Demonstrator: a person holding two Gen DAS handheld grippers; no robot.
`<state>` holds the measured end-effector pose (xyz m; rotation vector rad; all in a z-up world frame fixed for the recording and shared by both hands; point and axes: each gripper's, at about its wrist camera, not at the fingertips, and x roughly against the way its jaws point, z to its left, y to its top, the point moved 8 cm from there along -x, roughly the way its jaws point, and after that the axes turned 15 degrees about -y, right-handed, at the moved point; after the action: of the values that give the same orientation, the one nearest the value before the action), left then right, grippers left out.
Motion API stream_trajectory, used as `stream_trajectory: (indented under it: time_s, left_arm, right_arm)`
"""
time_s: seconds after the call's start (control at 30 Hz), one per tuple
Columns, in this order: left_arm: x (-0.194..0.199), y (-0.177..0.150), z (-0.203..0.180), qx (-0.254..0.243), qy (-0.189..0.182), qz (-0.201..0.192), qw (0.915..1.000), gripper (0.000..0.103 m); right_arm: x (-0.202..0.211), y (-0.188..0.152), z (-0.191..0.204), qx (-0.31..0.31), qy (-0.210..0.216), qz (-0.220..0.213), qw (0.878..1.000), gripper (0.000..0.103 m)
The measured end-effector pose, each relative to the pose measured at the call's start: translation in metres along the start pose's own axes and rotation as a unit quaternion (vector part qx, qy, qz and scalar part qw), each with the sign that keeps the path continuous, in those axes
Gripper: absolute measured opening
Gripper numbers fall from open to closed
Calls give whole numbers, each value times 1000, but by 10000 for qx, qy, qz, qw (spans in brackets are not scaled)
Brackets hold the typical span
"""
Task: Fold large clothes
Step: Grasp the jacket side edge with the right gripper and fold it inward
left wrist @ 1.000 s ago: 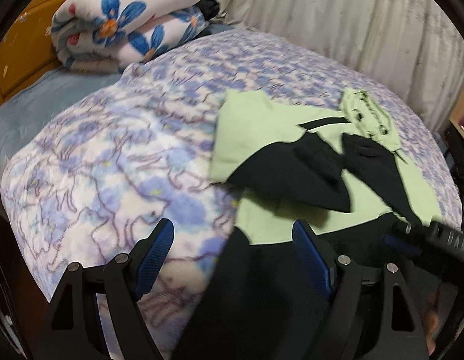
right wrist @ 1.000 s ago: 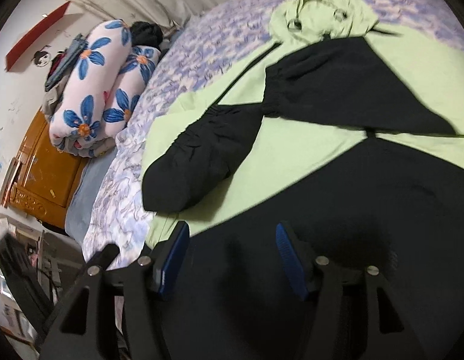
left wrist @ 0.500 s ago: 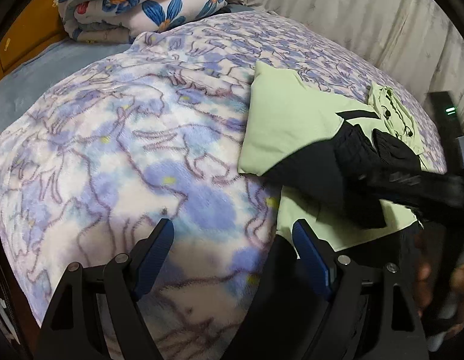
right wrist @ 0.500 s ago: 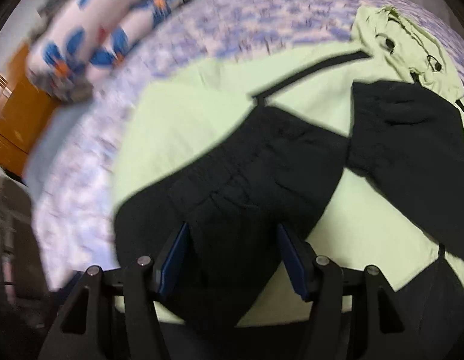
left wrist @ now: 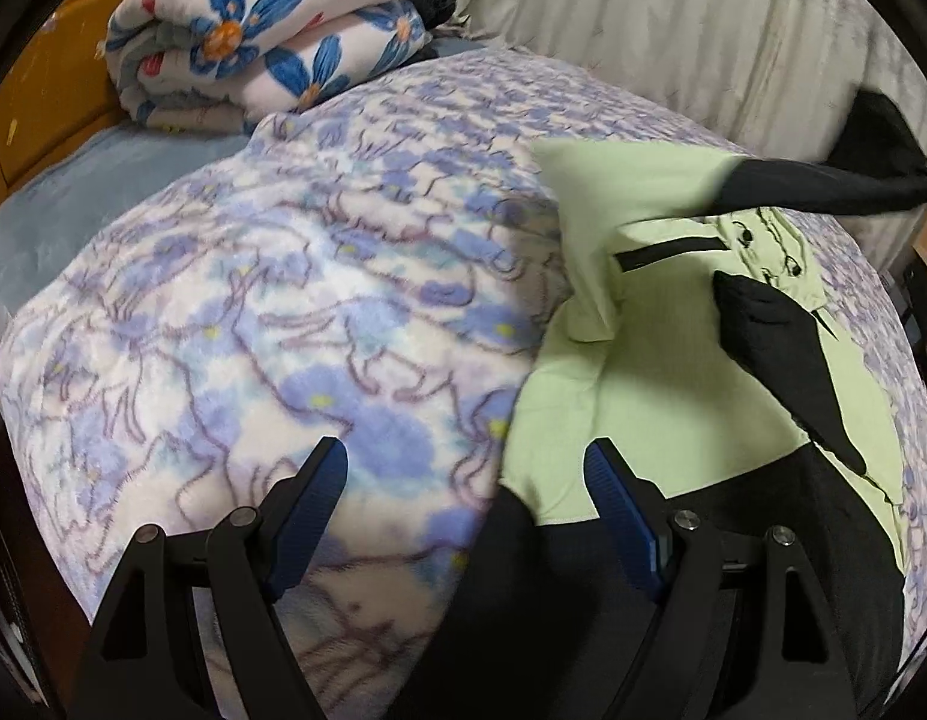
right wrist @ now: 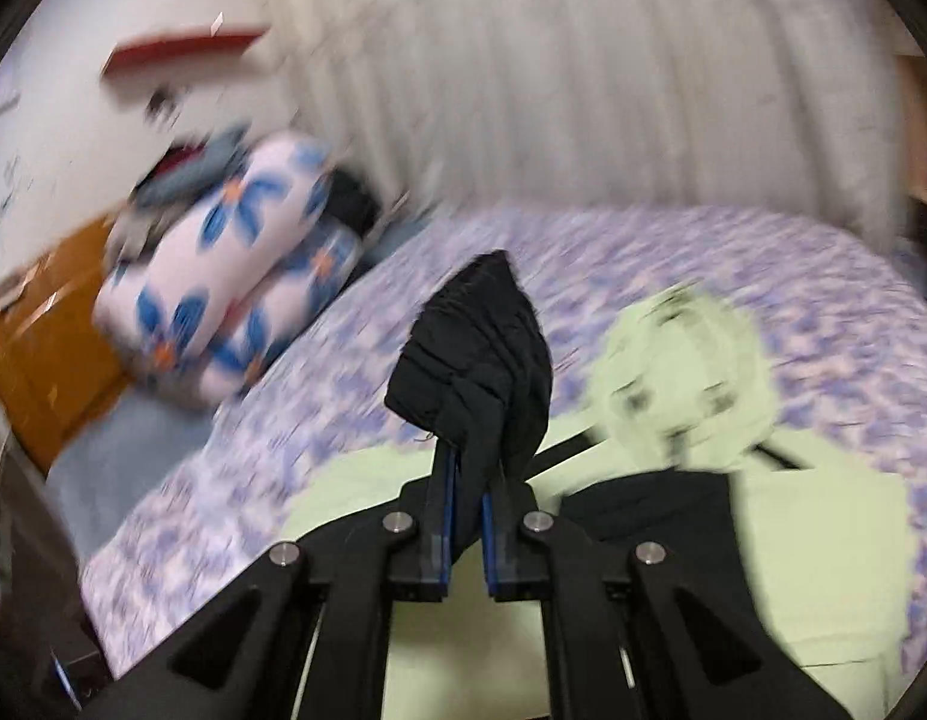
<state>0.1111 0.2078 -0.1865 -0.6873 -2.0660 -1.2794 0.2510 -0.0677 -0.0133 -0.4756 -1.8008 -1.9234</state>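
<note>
The black fabric sleeve (right wrist: 481,354) of the green-and-black jacket (left wrist: 673,372), spread on the floral-blanketed bed (left wrist: 283,312), has just been clamped by the right gripper (right wrist: 466,474); the left gripper (left wrist: 463,510) is held wide, empty. If lifted further, the laid-out body could be dragged askew.

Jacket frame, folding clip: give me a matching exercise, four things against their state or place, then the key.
Things
1. right gripper
2. left gripper
3. hood
4. flowered quilt

States
A. rolled up at the head of the bed
B. open, holding nothing
C. light green, flat on the bedspread
D. shut on the black sleeve, jaws having just closed

Pairs: 1-D, 2-B, 3-C, 4-A
</note>
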Motion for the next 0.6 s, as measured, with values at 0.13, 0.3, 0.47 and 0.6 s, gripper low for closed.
stream_trajectory:
  time_s: [0.13,0.3,0.47,0.6]
  left_arm:
    - [-2,-1,-14,-143,-23,50,9999,80]
    - [-9,-4,-30,-400,-21,180,9990,80]
    - [-21,3,-40,-589,10,346,9977,80]
    - [-37,25,-53,-774,-77,436,9960,80]
  right_arm:
    - [-19,-36,-87,-530,-761,489,9945,31]
    - [-56,-136,-175,-1138,-1230,2150,9621,58]
    - [-51,-192,-206,-1605,-1046,2722,9430,58]
    - [-51,-178,-212,-1751,-762,2554,9478,58]
